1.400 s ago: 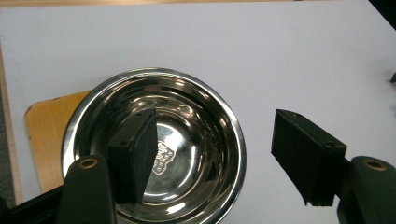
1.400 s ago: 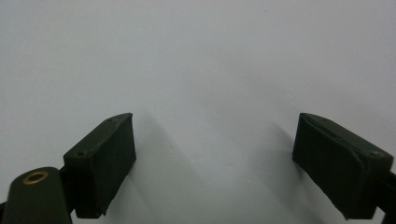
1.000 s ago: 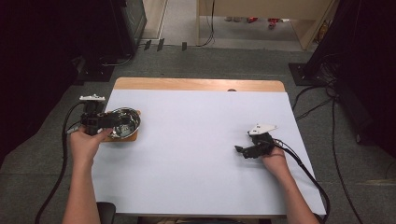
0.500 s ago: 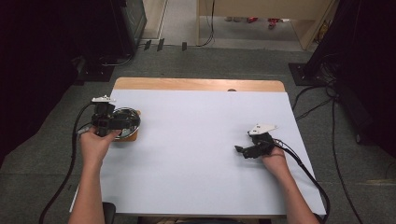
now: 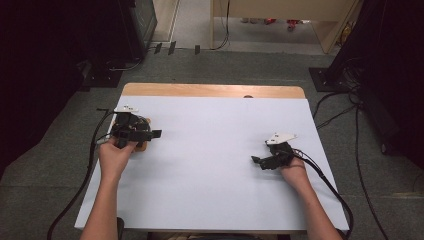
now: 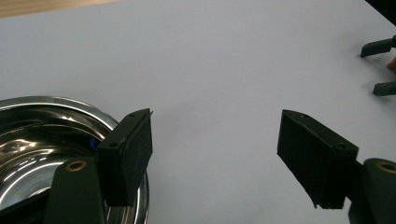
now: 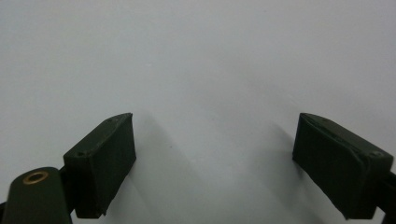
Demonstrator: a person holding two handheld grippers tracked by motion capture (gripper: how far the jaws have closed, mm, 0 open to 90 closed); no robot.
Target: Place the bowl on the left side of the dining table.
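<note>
A shiny steel bowl sits at the left of the white-covered table, on a brown wooden base. Something small and blue peeks out inside it, behind one jaw. My left gripper hovers over the bowl and points right, hiding most of it in the high view. Its jaws have just been opening and stand wide with nothing between them. My right gripper rests at the right side of the table, pointing left, open over bare white surface. Its fingertips show far off in the left gripper view.
A white sheet covers the table, leaving a strip of wooden tabletop at the far edge. Black cables trail from both grippers off the table sides. Dark equipment and more cables stand on the floor around.
My left hand has carried its gripper to the right, from beside the bowl to over it. The right hand has stayed where it was.
</note>
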